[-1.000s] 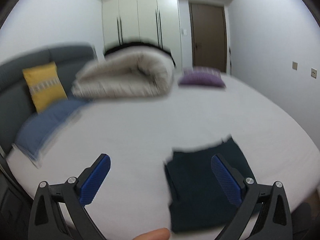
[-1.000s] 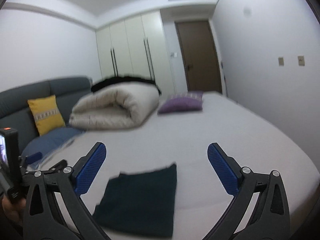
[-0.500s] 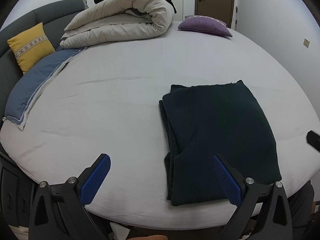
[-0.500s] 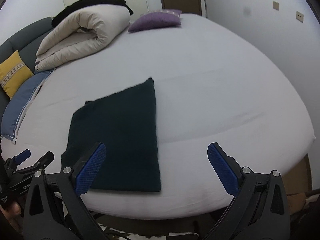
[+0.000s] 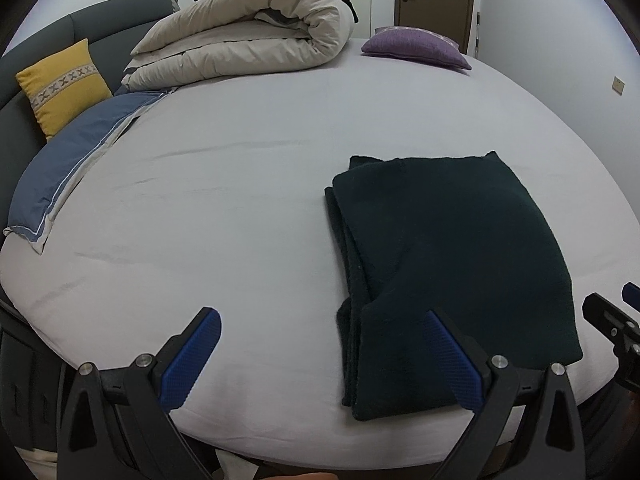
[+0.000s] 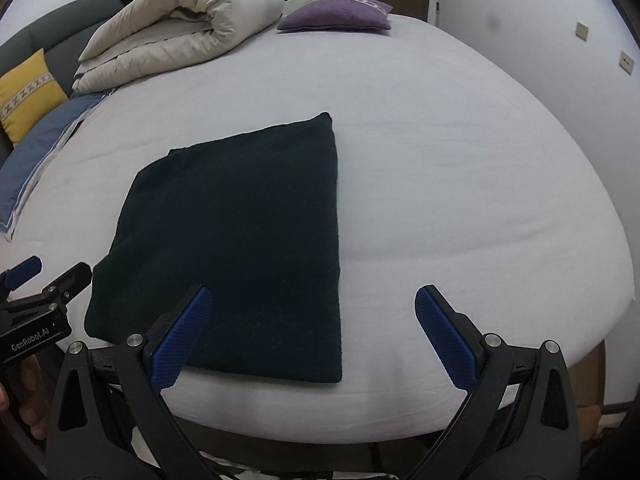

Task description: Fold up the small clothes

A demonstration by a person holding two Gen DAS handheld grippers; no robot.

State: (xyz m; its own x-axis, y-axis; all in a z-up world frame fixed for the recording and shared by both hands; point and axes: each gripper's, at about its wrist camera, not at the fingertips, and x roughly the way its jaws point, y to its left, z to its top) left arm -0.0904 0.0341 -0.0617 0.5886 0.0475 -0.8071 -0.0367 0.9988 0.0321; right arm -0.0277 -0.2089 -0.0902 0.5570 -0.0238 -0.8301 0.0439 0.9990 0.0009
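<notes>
A dark green knitted garment (image 5: 444, 264) lies folded into a flat rectangle near the front edge of the white bed (image 5: 240, 184). Its stacked layers show along the left side. My left gripper (image 5: 326, 354) hovers open over the front edge, its right finger above the garment's near left corner. In the right wrist view the same garment (image 6: 232, 248) fills the centre left. My right gripper (image 6: 312, 330) is open and empty, its left finger over the garment's near edge. The left gripper's tip (image 6: 24, 272) shows at the far left of that view.
A rolled beige duvet (image 5: 248, 44) lies at the back of the bed. A purple cushion (image 5: 416, 46) sits at the back right. A blue pillow (image 5: 68, 172) and a yellow cushion (image 5: 60, 84) lie at the left against a grey headboard (image 5: 104, 28). A wall (image 6: 560, 8) stands to the right.
Both views have tilted down from the room toward the bed's front edge and drawn nearer the garment. The garment has not moved. Both grippers stay open.
</notes>
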